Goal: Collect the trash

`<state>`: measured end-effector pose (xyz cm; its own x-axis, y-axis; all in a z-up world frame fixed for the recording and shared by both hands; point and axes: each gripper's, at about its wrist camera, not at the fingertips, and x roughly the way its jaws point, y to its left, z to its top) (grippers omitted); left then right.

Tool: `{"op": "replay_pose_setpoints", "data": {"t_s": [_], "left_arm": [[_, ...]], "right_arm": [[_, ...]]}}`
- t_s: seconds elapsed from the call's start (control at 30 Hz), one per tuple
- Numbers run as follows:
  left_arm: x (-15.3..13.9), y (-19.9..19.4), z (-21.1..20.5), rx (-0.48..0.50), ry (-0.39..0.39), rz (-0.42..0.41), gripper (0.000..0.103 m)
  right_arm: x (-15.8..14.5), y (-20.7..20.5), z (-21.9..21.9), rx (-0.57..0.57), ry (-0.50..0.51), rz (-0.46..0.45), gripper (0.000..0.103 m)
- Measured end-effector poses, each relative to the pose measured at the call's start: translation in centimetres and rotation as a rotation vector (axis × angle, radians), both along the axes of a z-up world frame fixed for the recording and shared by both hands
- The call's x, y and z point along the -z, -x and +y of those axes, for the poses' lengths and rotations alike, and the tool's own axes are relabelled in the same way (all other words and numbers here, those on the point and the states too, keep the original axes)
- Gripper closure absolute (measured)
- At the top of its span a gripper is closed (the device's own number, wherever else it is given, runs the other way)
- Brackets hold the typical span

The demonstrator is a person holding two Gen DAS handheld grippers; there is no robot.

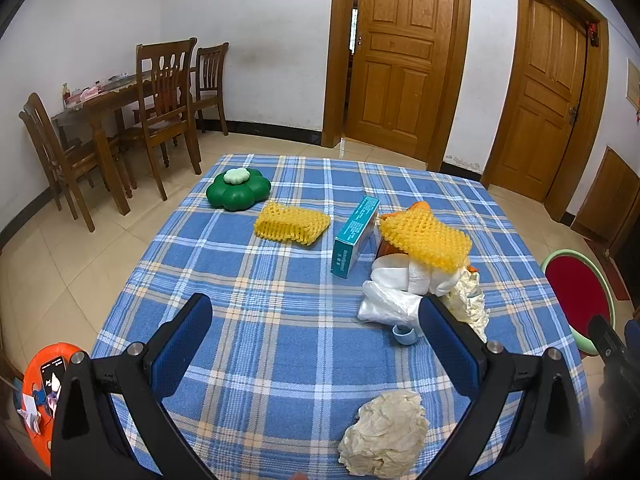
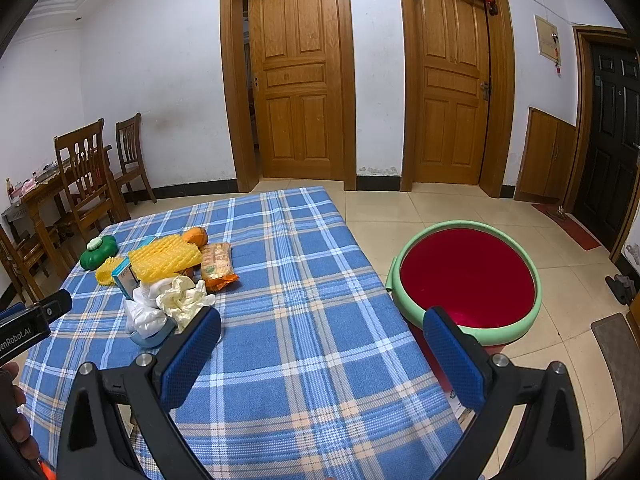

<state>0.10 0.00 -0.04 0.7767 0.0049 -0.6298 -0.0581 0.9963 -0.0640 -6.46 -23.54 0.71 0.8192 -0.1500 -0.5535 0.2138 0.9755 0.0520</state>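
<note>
- Between the blue pads of the left gripper point(image 1: 316, 332), only plaid tablecloth point(image 1: 260, 280) showed; the jaws stood wide apart and held nothing.
- At the lower centre of the left view, a crumpled paper wad point(image 1: 384, 436) lay just inside the right finger, the nearest trash item.
- The right gripper point(image 2: 322, 338) was likewise spread wide and empty, its left pad over the cloth and its right pad over the basin point(image 2: 538, 308) at the right of the frame.
- Recommended grasp, as a judgement: centre the open jaws over the wad, lower until the pads straddle it, and close gently, since crumpled paper would compress rather than resist.
- Further trash sat clustered at centre right of the left view: white plastic wrap point(image 1: 384, 304), a small blue cap point(image 1: 404, 334), a yellow foam net point(image 1: 426, 240) draped over the pile, and a teal box point(image 1: 354, 236) beside it.
- A second foam net point(image 1: 292, 222) and a green flower-shaped container point(image 1: 236, 190) lay apart, toward the upper left of the cloth.
- A snack packet point(image 2: 218, 264) rested beside an orange point(image 2: 196, 235) in the right view.
- Open cloth filled the near half, giving free travel; the table's right edge dropped off toward the basin on the floor.
</note>
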Motion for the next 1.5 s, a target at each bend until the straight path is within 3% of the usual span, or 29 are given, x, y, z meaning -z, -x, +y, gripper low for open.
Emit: {"op": "replay_pose_setpoints", "data": {"t_s": [1.5], "left_arm": [[0.23, -0.08, 0.55, 0.004, -0.001, 0.002, 0.002]], "right_arm": [[0.25, 0.0, 0.02, 0.008, -0.005, -0.001, 0.0]]}}
